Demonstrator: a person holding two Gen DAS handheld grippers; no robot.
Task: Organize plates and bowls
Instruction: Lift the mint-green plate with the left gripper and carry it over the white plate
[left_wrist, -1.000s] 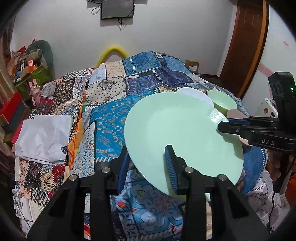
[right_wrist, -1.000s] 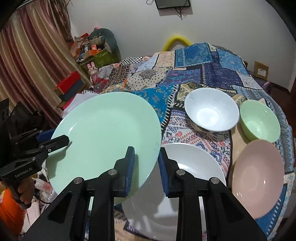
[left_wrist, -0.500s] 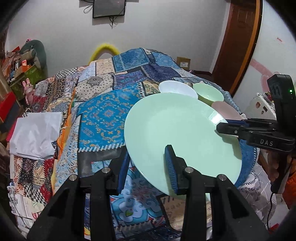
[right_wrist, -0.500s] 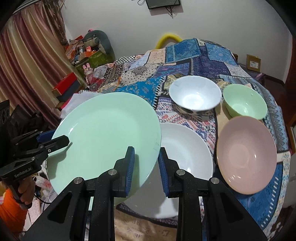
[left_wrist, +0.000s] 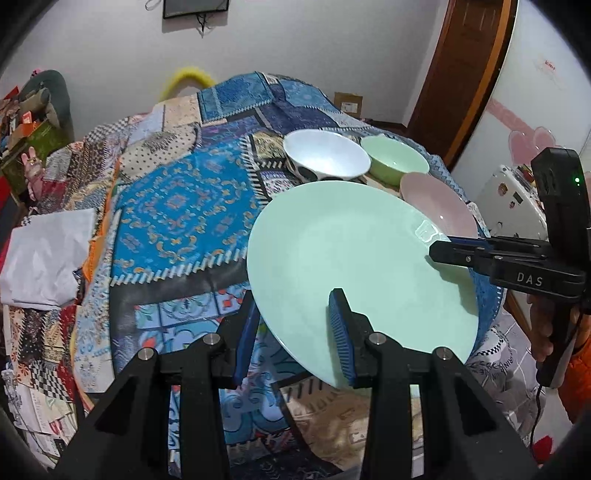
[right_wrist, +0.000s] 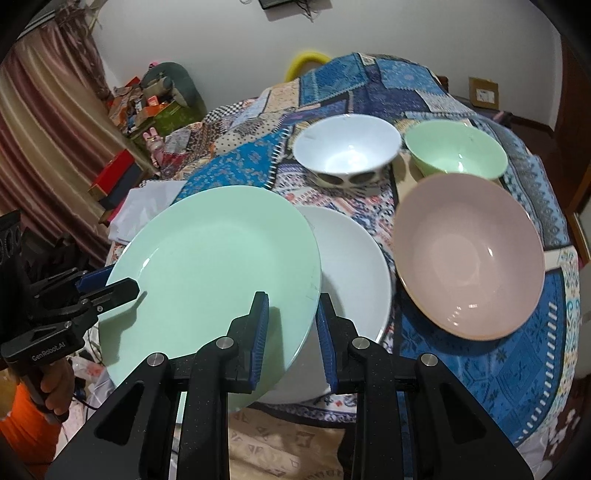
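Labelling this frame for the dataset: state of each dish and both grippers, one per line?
green plate: off the table, tilted, held at opposite rims by both grippers, partly over the white plate
left gripper: shut on green plate
right gripper: shut on green plate
white plate: flat on table, empty
pink bowl: upright, empty
white bowl: upright, empty
green bowl: upright, empty

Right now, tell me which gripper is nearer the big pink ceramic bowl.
Right. The right gripper grips the mint-green plate on its rim facing the pink bowl; the left gripper holds the opposite rim, farther away.
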